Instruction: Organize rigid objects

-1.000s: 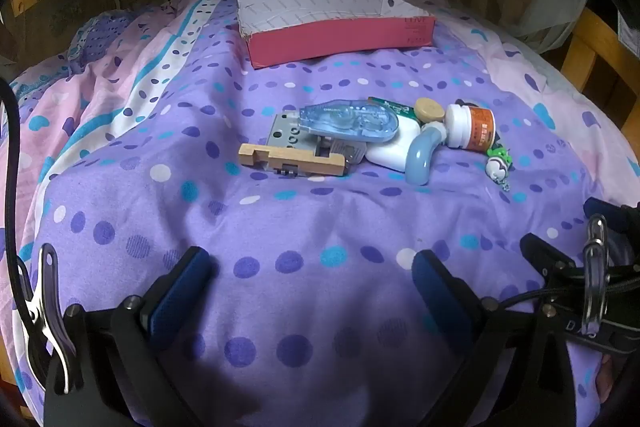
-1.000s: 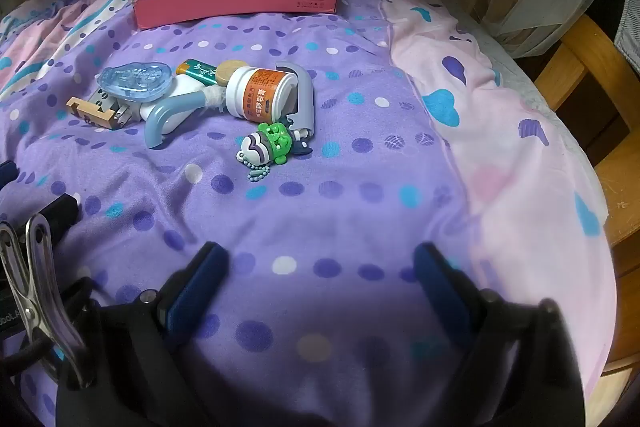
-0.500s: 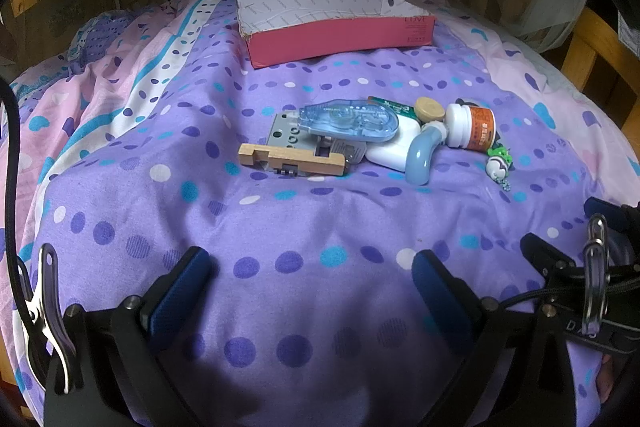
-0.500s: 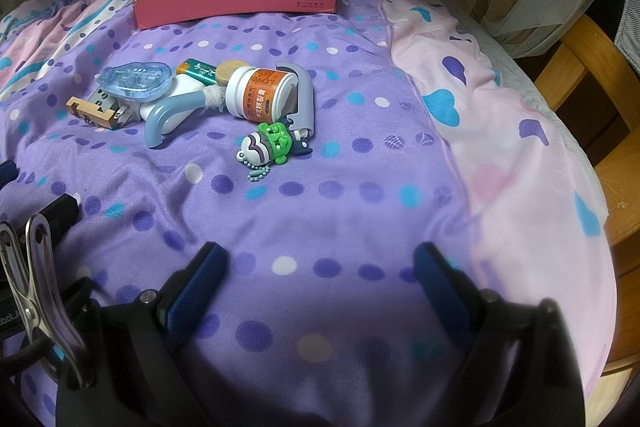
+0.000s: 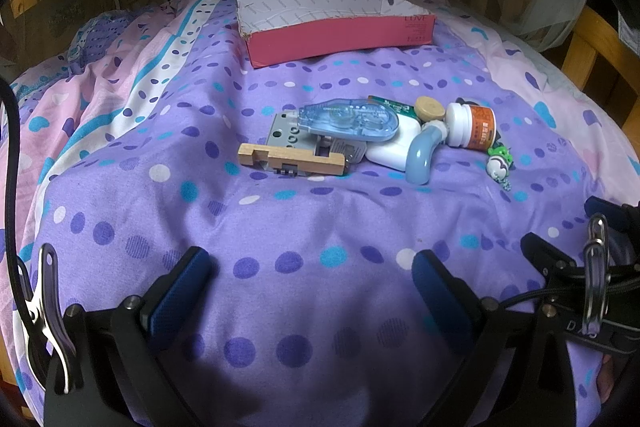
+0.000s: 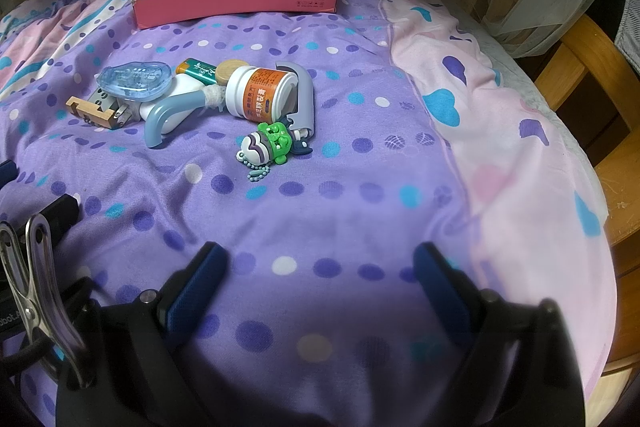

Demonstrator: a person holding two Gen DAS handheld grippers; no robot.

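One cluster of small rigid things lies mid-bed on the purple dotted bedspread (image 5: 320, 227): one blue tape dispenser (image 5: 348, 119) atop one grey metal plate (image 5: 286, 135), one wooden block (image 5: 290, 159), one white case (image 5: 394, 147), one blue curved tube (image 5: 420, 157), one orange-labelled white bottle (image 6: 260, 97), one green battery (image 6: 198, 69), one round wooden lid (image 6: 228, 70), one grey clip (image 6: 302, 95), one green keychain toy (image 6: 268, 147). One pink box (image 5: 336, 23) sits beyond them, well apart; its contents cannot be seen. The left gripper (image 5: 312, 279) and right gripper (image 6: 320, 275) both hover spread wide, holding nothing.
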